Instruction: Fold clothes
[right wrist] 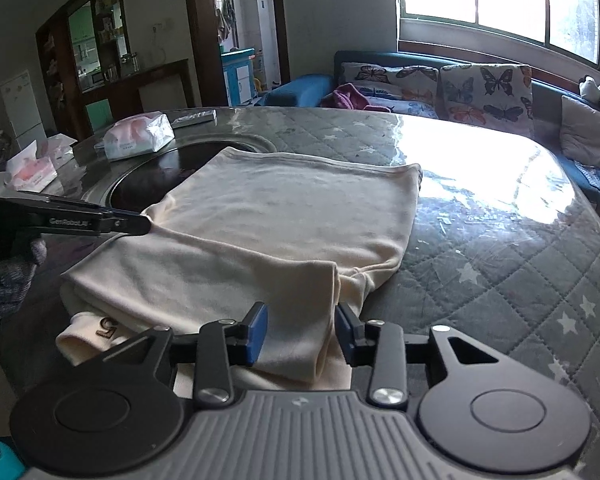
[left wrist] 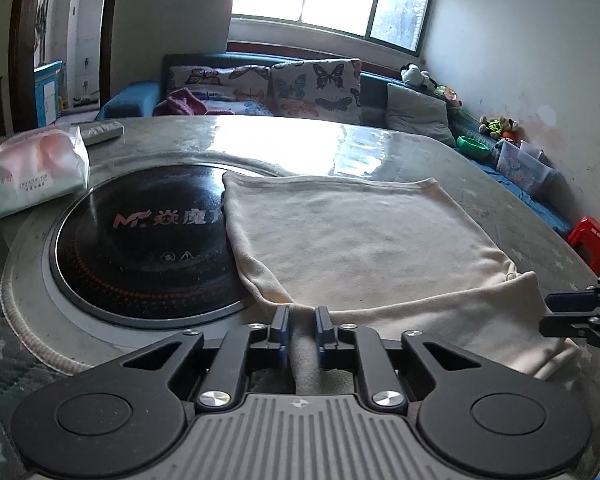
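A cream garment lies partly folded on the table, its left edge over the black cooktop; it also shows in the right wrist view. My left gripper is shut on a bunched fold of the garment at its near left corner; it also shows from the side in the right wrist view. My right gripper is open, its jaws straddling the garment's folded near edge; it also shows at the right edge of the left wrist view.
A round black induction cooktop is set into the table. Tissue packs and a remote lie at the far left. The quilted star-patterned table cover extends right. A sofa with butterfly cushions stands behind.
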### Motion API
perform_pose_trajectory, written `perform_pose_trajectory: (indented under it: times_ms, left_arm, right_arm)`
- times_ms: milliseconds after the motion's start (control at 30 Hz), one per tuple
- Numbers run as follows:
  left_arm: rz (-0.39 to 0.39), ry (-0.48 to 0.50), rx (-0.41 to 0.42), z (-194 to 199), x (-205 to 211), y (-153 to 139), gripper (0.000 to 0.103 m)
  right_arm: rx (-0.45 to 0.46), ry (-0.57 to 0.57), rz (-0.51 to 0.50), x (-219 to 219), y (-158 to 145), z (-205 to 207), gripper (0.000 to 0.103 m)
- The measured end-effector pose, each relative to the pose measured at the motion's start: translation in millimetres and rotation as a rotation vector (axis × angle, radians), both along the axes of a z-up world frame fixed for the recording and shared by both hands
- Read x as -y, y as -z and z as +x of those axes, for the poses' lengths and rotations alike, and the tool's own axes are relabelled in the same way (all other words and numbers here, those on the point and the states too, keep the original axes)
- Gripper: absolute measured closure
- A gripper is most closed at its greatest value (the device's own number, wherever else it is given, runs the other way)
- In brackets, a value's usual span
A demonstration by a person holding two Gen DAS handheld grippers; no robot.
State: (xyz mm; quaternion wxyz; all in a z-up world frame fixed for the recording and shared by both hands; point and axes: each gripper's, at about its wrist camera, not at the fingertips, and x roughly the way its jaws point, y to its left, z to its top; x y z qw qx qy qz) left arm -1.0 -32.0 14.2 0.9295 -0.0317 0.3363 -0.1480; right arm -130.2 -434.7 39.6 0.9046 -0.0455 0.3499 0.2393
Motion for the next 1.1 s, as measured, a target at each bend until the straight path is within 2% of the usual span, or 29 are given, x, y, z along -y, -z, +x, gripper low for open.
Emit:
perform_pose_trajectory:
  times_ms: [233,300,467,567,633,667,700,767,933,1100]
  left_arm:
    - [-0.023,-0.022,-0.009,-3.0,-10.3,-3.2,0.091]
    - [-0.001,-0.019,0.012,-6.5,-10.4,-4.6,0.088]
    - [0.042,0.026,0.073,-15.7,-6.0,-12.5,0.088]
    - [0.076,0.055,0.093,-14.2,-1.1,-12.6,0.082]
    - [0.092,0.076,0.098,-11.7,1.1,-12.1,0.082]
    - [0.096,0.086,0.095,-9.6,1.6,-11.5,0.078]
    - [0.1,0.097,0.092,-7.5,2.1,-11.0,0.068]
    - [0.122,0.099,0.098,-5.3,3.7,-8.6,0.064]
    - [0.161,0.164,0.122,-4.6,6.8,-4.7,0.069]
    - [0.207,0.21,0.124,-0.1,8.2,1.3,0.086]
  right_arm:
    - [-0.018,-0.021,-0.025,6.5,-0.3,-19.2,0.059]
    - [-0.026,-0.022,-0.037,7.0,2.0,-22.7,0.059]
    - [-0.042,-0.022,-0.045,7.2,7.1,-27.0,0.059]
    - [-0.047,-0.024,-0.049,6.5,9.0,-26.8,0.059]
    - [-0.047,-0.025,-0.046,6.1,8.8,-26.2,0.059]
    - [-0.049,-0.025,-0.046,6.0,8.7,-25.9,0.059]
    - [-0.049,-0.026,-0.047,5.9,8.7,-25.6,0.059]
    - [-0.051,-0.027,-0.047,5.8,8.8,-25.0,0.059]
    - [-0.056,-0.027,-0.045,5.6,9.3,-23.8,0.059]
    - [-0.059,-0.026,-0.043,5.7,9.7,-22.4,0.058]
